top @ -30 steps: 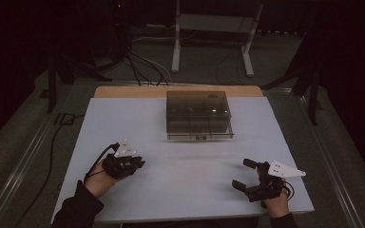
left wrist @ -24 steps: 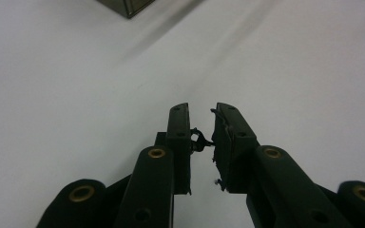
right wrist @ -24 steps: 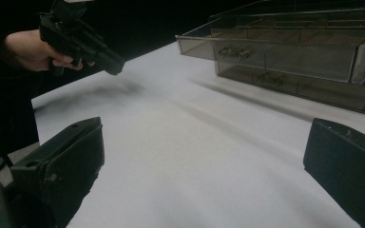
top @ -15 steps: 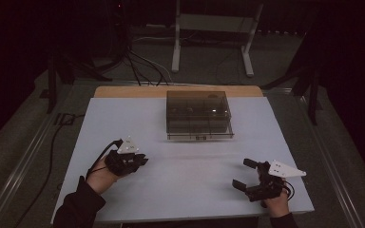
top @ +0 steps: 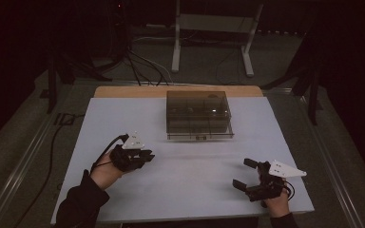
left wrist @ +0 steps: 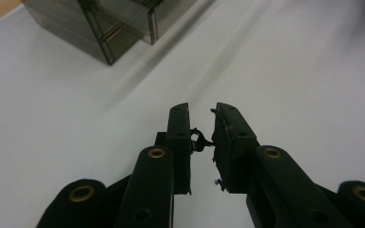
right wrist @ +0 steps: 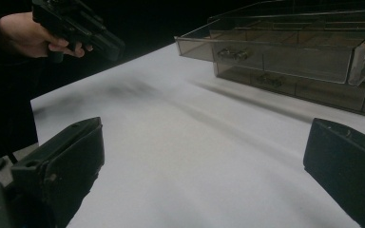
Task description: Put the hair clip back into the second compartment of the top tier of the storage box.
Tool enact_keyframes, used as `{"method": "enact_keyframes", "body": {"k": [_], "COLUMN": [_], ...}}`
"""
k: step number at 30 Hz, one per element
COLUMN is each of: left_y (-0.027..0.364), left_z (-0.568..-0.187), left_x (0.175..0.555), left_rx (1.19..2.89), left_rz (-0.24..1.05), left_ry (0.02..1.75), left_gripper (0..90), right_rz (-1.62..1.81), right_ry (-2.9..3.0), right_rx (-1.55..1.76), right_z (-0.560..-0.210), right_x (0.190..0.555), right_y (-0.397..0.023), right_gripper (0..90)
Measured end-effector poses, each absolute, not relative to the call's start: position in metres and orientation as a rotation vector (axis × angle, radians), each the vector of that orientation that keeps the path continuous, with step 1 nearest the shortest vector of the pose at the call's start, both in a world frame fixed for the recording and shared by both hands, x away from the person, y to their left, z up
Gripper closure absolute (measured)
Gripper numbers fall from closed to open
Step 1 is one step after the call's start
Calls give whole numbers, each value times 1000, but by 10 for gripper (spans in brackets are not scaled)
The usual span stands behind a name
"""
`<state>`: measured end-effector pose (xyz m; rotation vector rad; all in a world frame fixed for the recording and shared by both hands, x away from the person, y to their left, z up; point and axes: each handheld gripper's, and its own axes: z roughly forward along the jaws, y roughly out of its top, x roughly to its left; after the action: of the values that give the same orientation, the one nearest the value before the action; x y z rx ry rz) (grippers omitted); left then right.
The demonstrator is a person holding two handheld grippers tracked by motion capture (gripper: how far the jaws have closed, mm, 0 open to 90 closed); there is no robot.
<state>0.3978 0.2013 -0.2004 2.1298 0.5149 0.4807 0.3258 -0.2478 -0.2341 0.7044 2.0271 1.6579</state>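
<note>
A: From the high view, where does the work stand?

B: Barely begun, I'd judge. The smoky clear drawer box (top: 198, 115) sits at the far middle of the white bench (top: 123, 114), and neither hand touches it. The left tongs (top: 145, 156) hover above the bench, near the box's front left but apart from it, jaws pressed together with nothing in them. The right tongs (top: 244, 173) sit low at the near right edge, well apart from the box, jaws spread wide and empty.

A: And the left gripper view?

B: The left tongs (left wrist: 202, 126) look along the bare bench; the jaws are nearly touching, a narrow slit between the pads, pinching nothing. A corner of the drawer box (left wrist: 104, 23) shows at the top left, off the line the jaws point along.

A: The right gripper view?

B: Its jaws stand far apart at either bottom corner, nothing between them. Ahead is the drawer box (right wrist: 290, 61), its upper drawer (right wrist: 271, 50) seemingly pulled out a little past the lower one. The left tongs (right wrist: 107, 45) hang in the air at the top left.

A: So what's left?

B: Everything, I'd say: reaching the box and working its drawers. Small items inside are too dim to name.
</note>
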Motion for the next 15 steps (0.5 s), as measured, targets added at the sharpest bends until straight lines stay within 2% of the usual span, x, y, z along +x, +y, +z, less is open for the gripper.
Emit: {"method": "enact_keyframes", "body": {"k": [15], "left_y": [186], "left_z": [-179], "left_x": [402], "left_rx": [2130], "left_rz": [477], "left_ry": [438], "left_gripper": [784], "right_rz": [1652], "right_ry": [2032], "right_rx": [700], "right_z": [-234], "right_x": [325], "right_y": [-248], "right_gripper": [0]}}
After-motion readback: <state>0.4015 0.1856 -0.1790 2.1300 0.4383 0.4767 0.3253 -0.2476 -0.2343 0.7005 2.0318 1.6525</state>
